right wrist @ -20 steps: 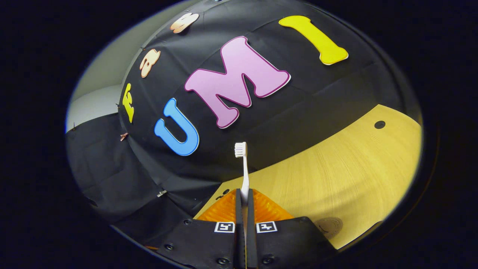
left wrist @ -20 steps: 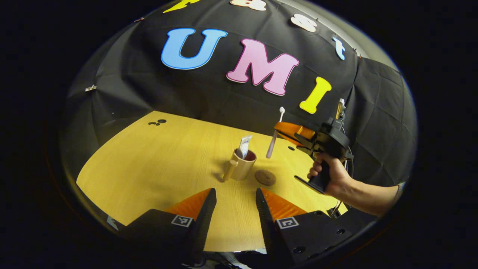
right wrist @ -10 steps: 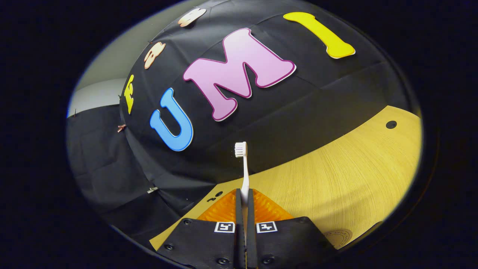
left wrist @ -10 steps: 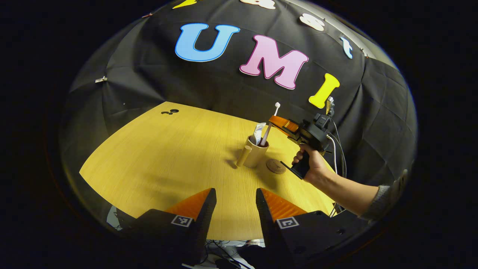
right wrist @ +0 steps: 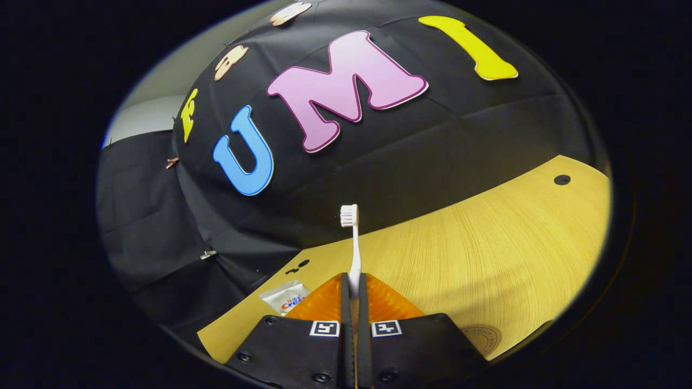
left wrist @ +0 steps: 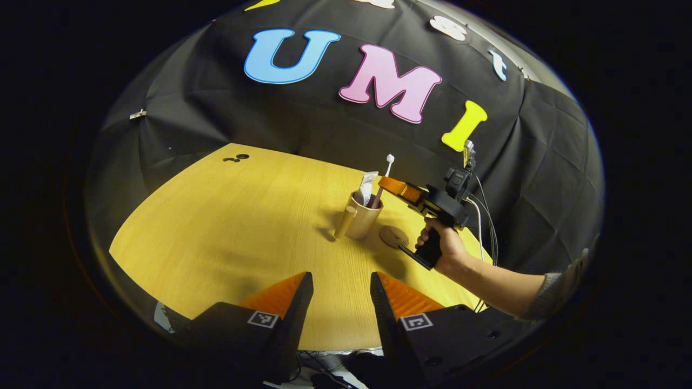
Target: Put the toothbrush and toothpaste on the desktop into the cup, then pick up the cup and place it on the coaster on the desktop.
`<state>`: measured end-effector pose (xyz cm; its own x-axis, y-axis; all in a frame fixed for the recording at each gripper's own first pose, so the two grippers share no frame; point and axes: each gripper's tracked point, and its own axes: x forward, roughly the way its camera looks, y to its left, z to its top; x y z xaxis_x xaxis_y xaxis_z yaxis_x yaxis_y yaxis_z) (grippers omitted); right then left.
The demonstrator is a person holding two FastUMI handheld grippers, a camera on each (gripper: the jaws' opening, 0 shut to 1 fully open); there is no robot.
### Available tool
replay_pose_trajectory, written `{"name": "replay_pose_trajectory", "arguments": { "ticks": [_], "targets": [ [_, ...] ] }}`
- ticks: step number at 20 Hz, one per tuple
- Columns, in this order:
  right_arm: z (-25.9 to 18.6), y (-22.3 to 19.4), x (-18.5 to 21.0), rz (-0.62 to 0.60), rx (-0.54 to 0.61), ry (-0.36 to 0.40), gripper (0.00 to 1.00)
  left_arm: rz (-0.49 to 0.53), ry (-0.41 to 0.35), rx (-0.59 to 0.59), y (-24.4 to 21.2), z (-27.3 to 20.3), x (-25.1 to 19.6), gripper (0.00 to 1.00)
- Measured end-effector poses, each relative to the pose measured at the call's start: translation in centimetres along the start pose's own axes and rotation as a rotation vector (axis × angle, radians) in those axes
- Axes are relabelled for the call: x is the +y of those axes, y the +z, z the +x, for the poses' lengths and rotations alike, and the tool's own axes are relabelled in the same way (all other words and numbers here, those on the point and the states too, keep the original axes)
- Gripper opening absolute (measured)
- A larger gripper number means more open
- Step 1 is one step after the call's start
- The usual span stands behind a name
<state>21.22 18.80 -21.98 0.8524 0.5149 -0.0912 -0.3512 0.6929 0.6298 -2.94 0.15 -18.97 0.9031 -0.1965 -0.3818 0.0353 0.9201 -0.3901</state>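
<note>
Wood-grain bench, matte. Cylindrical beige cup holds flat toothpaste tube; round coaster just beside. Right gripper fingers pinch slim white toothbrush dipping into cup. Left gripper fingers spread.

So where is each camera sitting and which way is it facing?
Left gripper view: rides the left gripper, open near the desk edge, facing the cup, coaster, and right gripper in a hand.
Right gripper view: rides the right gripper, facing the wall, fingers pinching the toothbrush.
Shared: toothbrush, toothpaste, coaster, desk.
</note>
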Motion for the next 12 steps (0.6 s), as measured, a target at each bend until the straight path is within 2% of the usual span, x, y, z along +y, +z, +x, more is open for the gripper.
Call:
{"name": "replay_pose_trajectory", "arguments": {
  "ticks": [8, 12],
  "targets": [
    [-2.2, -1.8, 0.5, 0.003, 0.094, 0.01, 0.09, 0.003, 0.01, -0.011, 0.9, 0.8, -0.4, 0.67],
    [-3.3, -2.1, 0.6, 0.02, 0.128, 0.012, 0.11, 0.016, -0.017, 0.007, 1.1, 1.8, -1.3, 0.67]
  ]
}}
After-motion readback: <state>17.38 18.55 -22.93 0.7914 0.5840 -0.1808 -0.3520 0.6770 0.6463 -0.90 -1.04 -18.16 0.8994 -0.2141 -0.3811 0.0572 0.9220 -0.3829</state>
